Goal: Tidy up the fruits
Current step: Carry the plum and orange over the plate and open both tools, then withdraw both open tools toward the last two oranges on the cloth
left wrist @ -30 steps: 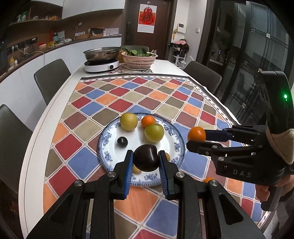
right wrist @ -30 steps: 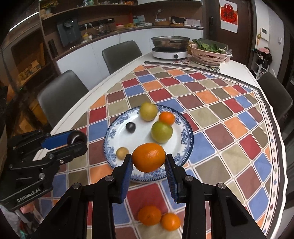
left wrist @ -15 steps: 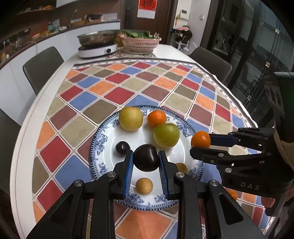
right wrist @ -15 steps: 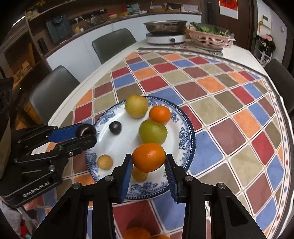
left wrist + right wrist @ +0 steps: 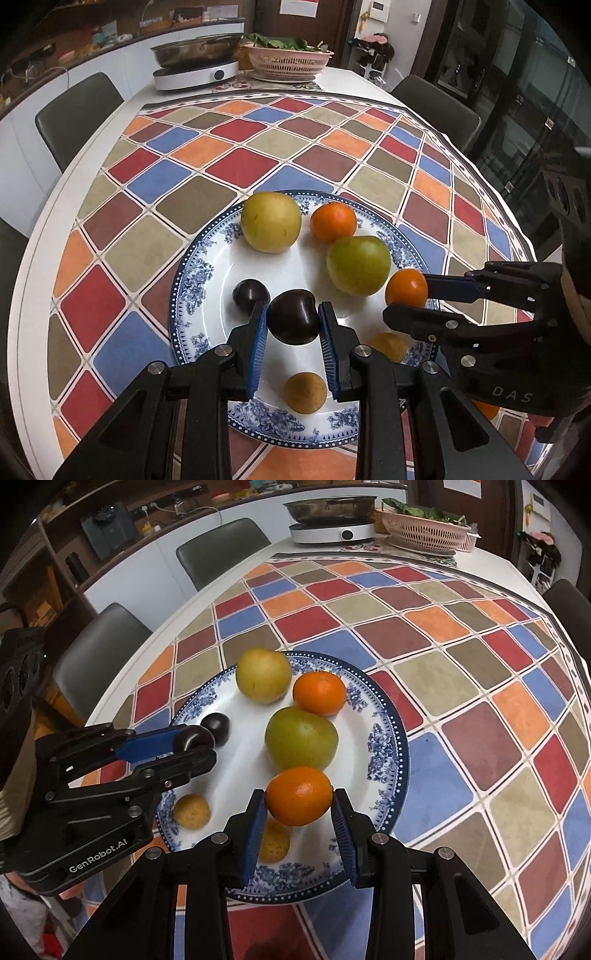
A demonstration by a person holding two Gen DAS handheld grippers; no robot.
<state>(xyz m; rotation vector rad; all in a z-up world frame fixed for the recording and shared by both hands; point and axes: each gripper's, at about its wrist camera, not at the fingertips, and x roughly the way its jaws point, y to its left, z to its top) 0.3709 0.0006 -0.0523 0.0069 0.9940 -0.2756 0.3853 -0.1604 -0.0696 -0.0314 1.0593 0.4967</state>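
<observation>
- Two grippers each carry one fruit over the plate (image 5: 188, 295).
- Left gripper (image 5: 293, 315): its jaws have just been opening a little; the dark plum (image 5: 293, 323) is between them and touches both pads.
- Right gripper (image 5: 297, 798): its jaws are closed on an orange (image 5: 298, 795), just beside the green fruit (image 5: 301, 738).
- On the plate lie also a yellow fruit (image 5: 270, 221), a small orange (image 5: 333, 221), a small dark plum (image 5: 249, 293) and a small brown-yellow fruit (image 5: 306, 392).
- The plate stands on the checked cloth (image 5: 236, 162) of the surface.
</observation>
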